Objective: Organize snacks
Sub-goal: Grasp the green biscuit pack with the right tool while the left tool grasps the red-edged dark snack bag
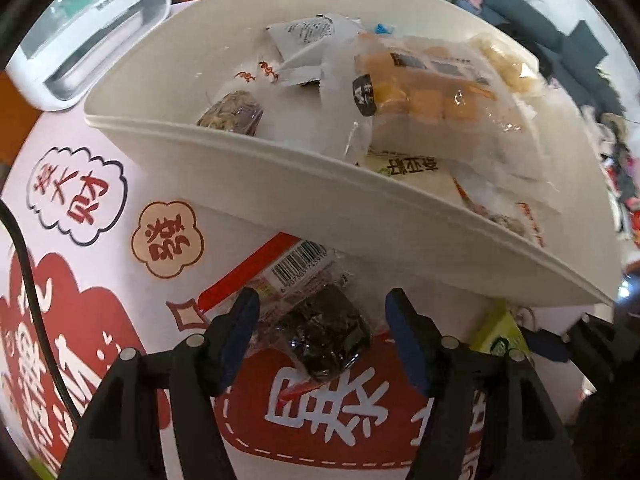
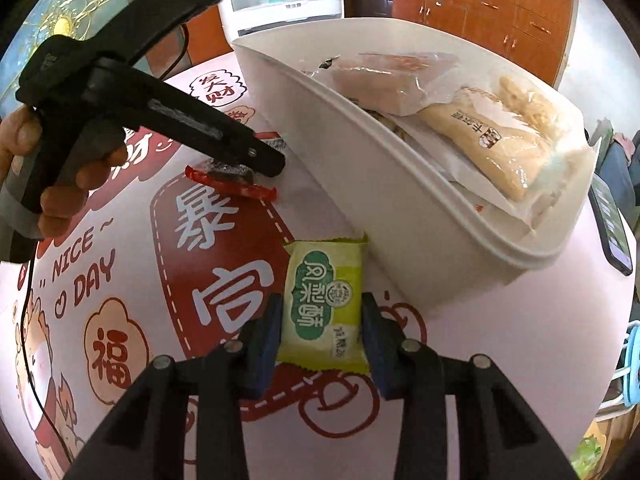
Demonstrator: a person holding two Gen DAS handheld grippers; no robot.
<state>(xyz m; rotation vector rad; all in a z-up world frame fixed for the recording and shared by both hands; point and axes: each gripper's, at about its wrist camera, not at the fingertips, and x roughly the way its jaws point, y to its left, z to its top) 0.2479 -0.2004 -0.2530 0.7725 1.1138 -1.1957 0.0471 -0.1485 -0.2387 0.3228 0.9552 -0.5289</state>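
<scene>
With both tongs open beside the bin (image 2: 400,216), centre right tongs (image 2: 322,330) on green packet (image 2: 324,308), left tongs (image 1: 322,320) on dark snack (image 1: 324,332), then squeeze gently.

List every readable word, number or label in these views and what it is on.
"NICE DAY": tablecloth.
"福": tablecloth badge.
"暴富": tablecloth's red panel.
"凤梨酥": green snack packet.
Barcode digits on red-edged packet: too blurred.
Print on the bin's bags: too small.
</scene>
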